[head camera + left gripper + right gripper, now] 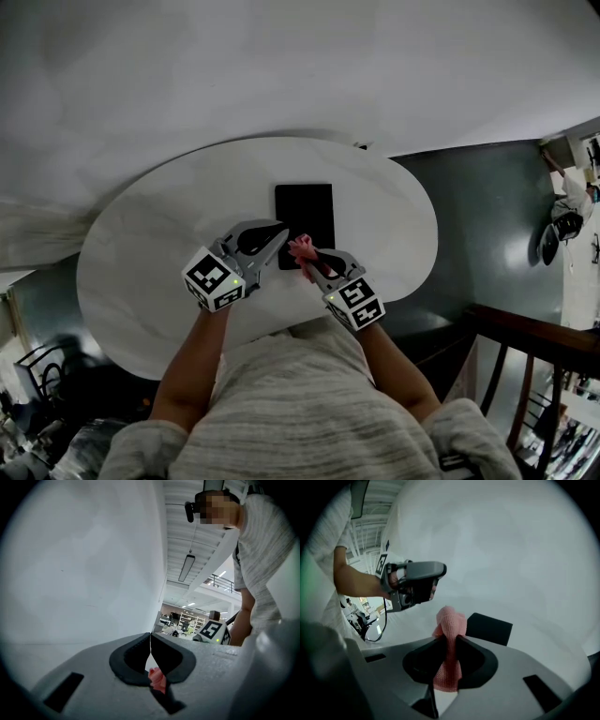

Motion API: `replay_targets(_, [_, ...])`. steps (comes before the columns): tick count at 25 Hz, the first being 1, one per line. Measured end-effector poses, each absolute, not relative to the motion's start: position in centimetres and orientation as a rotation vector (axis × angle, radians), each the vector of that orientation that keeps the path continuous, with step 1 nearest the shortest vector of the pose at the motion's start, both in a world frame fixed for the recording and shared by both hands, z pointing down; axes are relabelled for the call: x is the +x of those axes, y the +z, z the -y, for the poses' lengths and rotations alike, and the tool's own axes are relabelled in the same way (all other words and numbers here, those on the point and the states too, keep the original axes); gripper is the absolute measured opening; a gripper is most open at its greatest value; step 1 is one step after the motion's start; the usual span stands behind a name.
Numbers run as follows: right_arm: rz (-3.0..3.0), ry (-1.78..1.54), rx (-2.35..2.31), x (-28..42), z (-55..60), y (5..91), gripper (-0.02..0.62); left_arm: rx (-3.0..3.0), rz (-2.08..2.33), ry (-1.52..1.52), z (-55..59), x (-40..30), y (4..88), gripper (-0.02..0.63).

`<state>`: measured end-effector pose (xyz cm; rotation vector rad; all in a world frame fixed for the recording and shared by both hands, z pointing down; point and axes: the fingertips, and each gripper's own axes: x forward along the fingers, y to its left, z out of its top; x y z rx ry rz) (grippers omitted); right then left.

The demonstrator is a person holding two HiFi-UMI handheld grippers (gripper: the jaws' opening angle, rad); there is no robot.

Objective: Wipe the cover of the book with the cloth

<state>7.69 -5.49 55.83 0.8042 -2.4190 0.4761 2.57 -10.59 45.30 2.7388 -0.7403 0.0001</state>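
A black book [304,217] lies flat near the middle of the white oval table [141,253]. My right gripper [307,266] is shut on a pink knitted cloth [302,248], which bunches up above its jaws just at the book's near edge. In the right gripper view the cloth [450,626] stands between the pads of that gripper [450,643], with the book [490,628] just beyond it. My left gripper [278,236] hovers shut at the book's near left corner, close to the cloth. Its jaws [150,641] meet with nothing between the tips, and a bit of pink cloth [158,679] shows behind them.
A white wall rises beyond the table's far edge. Dark floor [478,206] lies to the right, with a wooden railing [525,337] at the lower right. The person's torso is against the table's near edge. Black wire furniture [37,375] stands at the lower left.
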Motion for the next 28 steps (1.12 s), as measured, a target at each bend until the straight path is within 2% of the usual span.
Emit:
replay_targets(13, [2.769, 0.384, 1.022, 7.2, 11.3, 43.5, 0.054, 2.798, 0.802, -0.091, 11.2, 2.0, 41.6, 0.017])
replay_targets(28, [2.831, 0.328, 1.092, 8.5, 12.2, 40.0, 0.054, 2.827, 0.803, -0.12, 11.3, 2.1, 39.9, 0.015])
